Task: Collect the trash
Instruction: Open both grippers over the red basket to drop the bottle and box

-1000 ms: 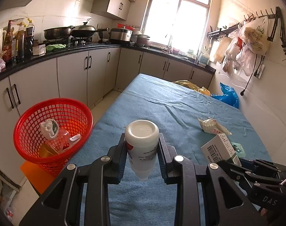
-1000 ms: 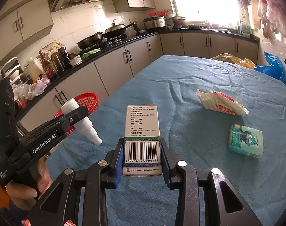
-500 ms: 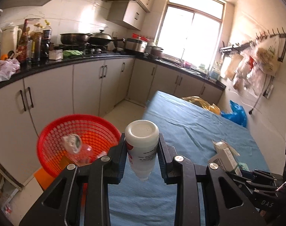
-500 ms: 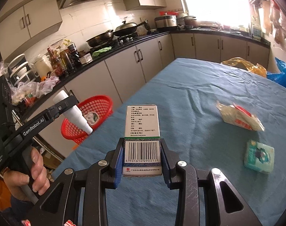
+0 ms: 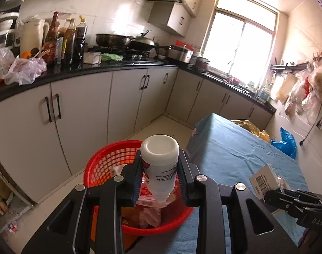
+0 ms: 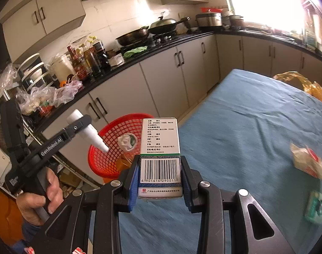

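Both grippers are swinging from the blue-clothed table toward the red plastic mesh basket, now centre frame; left gripper is clenching the white plastic bottle over it, right gripper the barcoded cardboard box short of it; next, releasing above the rim.

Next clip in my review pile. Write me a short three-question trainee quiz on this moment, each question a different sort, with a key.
1. True or false: the left gripper is shut on a white plastic bottle with its cap end pointing down.
2. Multiple choice: what does the right gripper hold? A) a green tissue pack B) a white cardboard box with a barcode C) a yellow plastic bag
3. Fill in: the round red plastic mesh basket stands on the floor between the blue-covered table and the ______.

Key
1. True
2. B
3. grey kitchen cabinets
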Demonstrator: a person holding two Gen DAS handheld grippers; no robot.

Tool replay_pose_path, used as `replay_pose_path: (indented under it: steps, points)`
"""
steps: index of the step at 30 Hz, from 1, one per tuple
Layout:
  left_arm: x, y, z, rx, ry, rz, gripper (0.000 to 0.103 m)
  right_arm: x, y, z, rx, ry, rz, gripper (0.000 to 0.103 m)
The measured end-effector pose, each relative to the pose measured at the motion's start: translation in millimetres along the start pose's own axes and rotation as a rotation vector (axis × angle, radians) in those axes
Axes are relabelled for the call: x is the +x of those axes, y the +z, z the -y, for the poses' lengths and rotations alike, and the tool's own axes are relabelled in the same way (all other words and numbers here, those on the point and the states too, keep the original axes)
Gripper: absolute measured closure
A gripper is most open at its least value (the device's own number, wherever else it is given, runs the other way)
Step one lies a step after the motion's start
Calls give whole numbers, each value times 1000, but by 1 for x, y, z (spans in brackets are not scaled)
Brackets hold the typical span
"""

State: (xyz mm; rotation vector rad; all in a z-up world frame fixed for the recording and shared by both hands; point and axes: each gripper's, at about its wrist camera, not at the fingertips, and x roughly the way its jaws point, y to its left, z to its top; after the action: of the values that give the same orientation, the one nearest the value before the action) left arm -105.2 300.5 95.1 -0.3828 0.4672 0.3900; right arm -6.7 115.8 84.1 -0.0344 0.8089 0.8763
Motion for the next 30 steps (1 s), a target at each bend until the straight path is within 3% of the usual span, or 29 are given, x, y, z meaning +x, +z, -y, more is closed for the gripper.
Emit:
replay_pose_path:
  steps: [11,12,13,15,23,30]
  points:
    - [30,-8,-24,-21,35,-68,74,80,39,-35,-10,45,-76,64]
    - [31,-9,-25,-20,34,-74,72,84,41,-35,-7,46,-76,64]
    - [33,-9,-26,-24,36,-80,58,91,45,-35,-2,43,-83,60]
    - [34,-8,-27,-30,37,-73,45,94,48,-32,15,38,-82,54]
    - [17,-18,-2,31,8,-57,43,37,25,5,9,-13,-3,51]
    - [12,-56,70,160,-109,-120,38,-25,-21,68,95,-68,32,49]
